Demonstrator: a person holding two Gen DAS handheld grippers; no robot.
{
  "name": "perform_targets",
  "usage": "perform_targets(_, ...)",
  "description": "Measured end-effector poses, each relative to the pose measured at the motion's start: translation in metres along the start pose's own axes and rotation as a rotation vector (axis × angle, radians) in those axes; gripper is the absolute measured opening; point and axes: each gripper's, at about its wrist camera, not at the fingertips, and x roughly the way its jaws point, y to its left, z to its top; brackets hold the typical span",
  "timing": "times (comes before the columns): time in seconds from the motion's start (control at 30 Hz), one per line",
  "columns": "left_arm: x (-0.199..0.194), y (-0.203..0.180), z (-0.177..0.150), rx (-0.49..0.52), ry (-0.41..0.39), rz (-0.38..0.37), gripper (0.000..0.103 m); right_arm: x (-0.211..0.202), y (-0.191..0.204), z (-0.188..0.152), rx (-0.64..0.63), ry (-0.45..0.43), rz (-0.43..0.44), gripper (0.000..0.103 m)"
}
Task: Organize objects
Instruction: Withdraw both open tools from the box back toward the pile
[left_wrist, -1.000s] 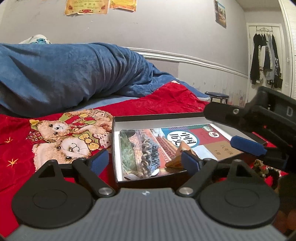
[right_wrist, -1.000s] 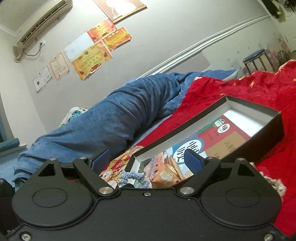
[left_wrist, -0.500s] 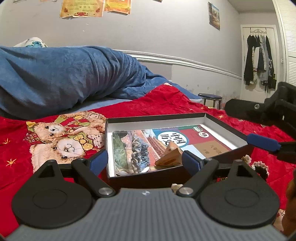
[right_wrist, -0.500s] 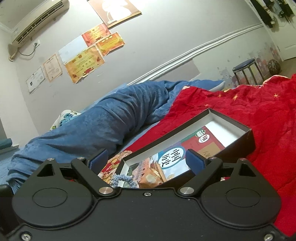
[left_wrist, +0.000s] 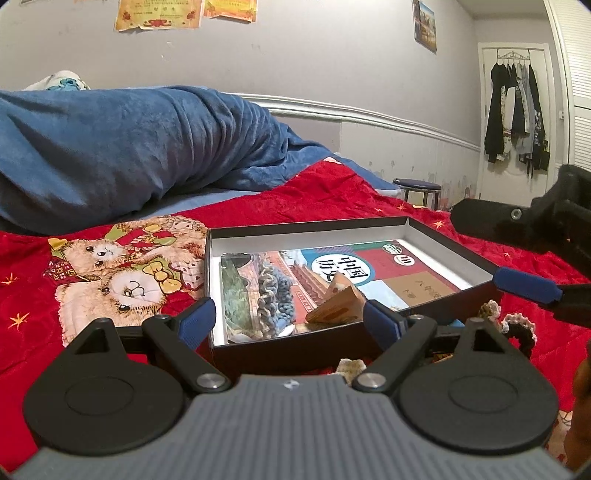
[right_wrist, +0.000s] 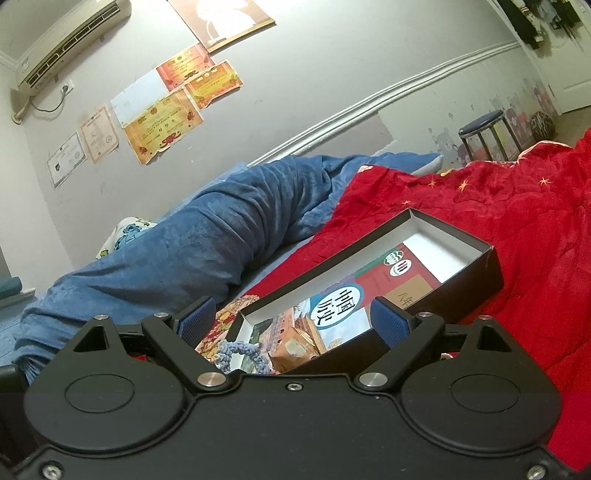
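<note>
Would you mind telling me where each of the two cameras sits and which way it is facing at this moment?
Left wrist: sits on the left gripper, low over the red blanket, facing the black box; its own open fingers show, with the right gripper at the right edge.
Right wrist: sits on the right gripper, tilted, looking across the box toward the wall; its own open fingers show.
Shared: the box, book, blue crochet piece, blue duvet.

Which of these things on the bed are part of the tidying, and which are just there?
Part of the job:
black box
book
blue crocheted piece
folded paper
crocheted bits outside the box

Just there:
blue blanket
red bedspread
stool
wall certificates
</note>
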Motion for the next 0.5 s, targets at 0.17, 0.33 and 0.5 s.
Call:
perform_targets(0.17, 0.0008, -0.0007, -0.0003, 0.006, 0.004, 0.001, 0.093, 0.0020, -0.0044, -0.0007, 0.030, -0.003, 0.003, 0.091)
perform_targets(0.33, 0.0031, -0.0002, -0.0005, 0.005, 0.017, 0.000, 0.093, 0.0044, -0.0060, -0.0024, 0.035, 0.001, 0.002, 0.091)
perform_targets(0.5, 0.0043, -0.0005, -0.0010, 0.007, 0.024, 0.001, 0.093, 0.0061, -0.0073, -0.0027, 0.037, 0.004, 0.001, 0.091)
